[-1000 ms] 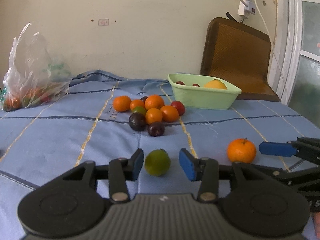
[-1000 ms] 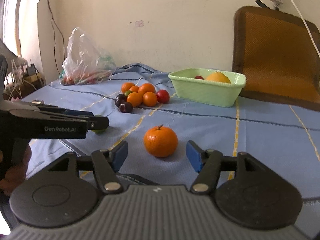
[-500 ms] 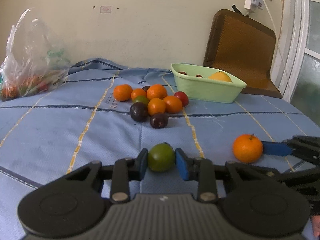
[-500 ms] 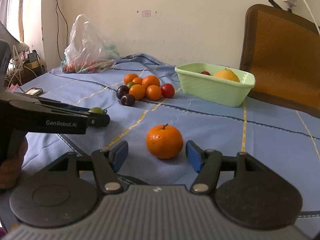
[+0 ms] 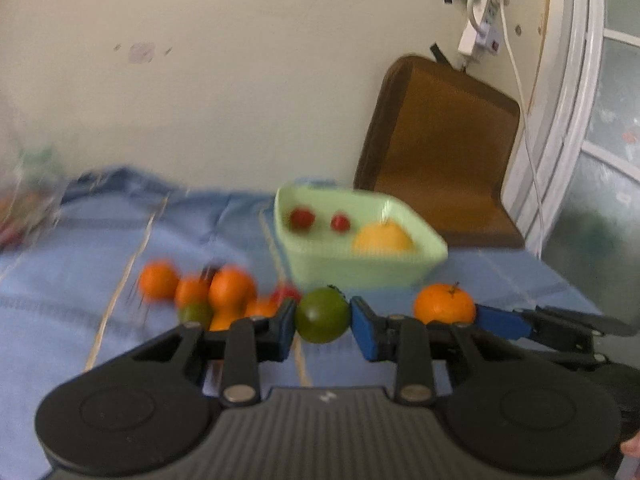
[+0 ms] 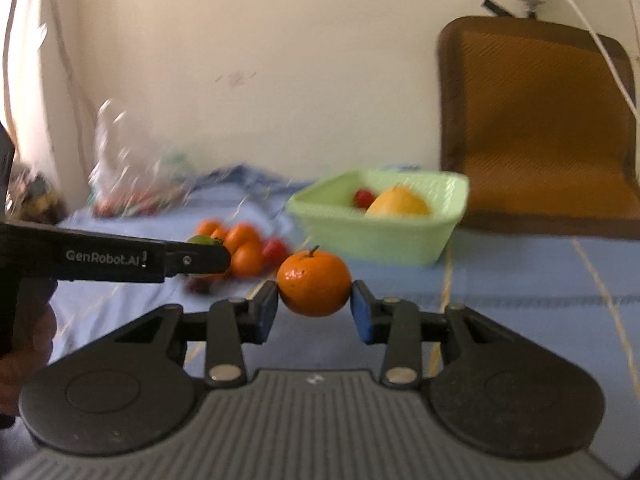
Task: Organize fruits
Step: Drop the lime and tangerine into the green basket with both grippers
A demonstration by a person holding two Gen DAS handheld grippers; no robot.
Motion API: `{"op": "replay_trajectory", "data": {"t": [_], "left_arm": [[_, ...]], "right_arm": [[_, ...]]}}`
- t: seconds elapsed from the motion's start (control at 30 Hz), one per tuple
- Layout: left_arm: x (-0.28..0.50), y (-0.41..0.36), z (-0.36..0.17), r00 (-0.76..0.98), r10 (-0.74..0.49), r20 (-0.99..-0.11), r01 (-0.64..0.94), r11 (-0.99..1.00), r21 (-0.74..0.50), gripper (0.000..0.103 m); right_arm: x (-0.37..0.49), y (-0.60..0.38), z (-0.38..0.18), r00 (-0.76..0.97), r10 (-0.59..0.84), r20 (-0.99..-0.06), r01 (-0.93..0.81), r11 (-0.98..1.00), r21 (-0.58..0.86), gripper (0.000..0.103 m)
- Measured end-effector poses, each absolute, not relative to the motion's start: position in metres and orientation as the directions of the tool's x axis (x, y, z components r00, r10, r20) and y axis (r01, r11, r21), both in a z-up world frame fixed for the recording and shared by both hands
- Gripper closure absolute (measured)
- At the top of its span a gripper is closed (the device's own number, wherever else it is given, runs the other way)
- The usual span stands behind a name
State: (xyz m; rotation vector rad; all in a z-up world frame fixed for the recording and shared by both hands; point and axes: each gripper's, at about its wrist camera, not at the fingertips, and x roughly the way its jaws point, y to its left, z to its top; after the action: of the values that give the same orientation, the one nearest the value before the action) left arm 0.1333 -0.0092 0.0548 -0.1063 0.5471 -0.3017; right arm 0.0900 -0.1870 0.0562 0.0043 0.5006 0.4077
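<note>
My left gripper (image 5: 322, 317) is shut on a green round fruit (image 5: 322, 314) and holds it above the blue cloth. In the right wrist view, the right gripper (image 6: 314, 301) has its jaws closing on an orange with a stalk (image 6: 314, 282); both blue pads touch its sides. That orange (image 5: 444, 304) also shows at the right of the left wrist view. A light green basket (image 5: 360, 268) stands beyond both grippers and holds a yellow-orange fruit (image 5: 382, 236) and two small red ones. A pile of oranges and other fruit (image 5: 228, 288) lies left of the basket.
A clear plastic bag of fruit (image 6: 128, 184) sits at the far left by the wall. A brown cushion (image 6: 540, 120) leans against the wall behind the basket. A white cable (image 5: 516, 64) hangs from a power strip, and a window frame (image 5: 560, 120) is on the right.
The left jaws shut on the green fruit and the right jaws came in onto the orange. Both grippers rose with their fruit and moved closer to the basket.
</note>
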Motion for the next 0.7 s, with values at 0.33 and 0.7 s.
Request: {"op": "replay_trajectory", "data": {"t": [0.33,0.7], "left_arm": [[0.25,-0.017,0.049,0.759,-0.375,-0.532,0.253,0.923,-0.29,0.073],[0.261,-0.005,0.041,0.762,-0.383,-0.523,0.218,0.911,-0.351,0.066]], "right_arm": [[0.184,-0.189,0.057,0.837,0.345,-0.424,-0.371,0.928,0.024,0.059],[0.191,-0.198,0.052,0.873,0.334,-0.357,-0.349,0.937,0.023,0.048]]}}
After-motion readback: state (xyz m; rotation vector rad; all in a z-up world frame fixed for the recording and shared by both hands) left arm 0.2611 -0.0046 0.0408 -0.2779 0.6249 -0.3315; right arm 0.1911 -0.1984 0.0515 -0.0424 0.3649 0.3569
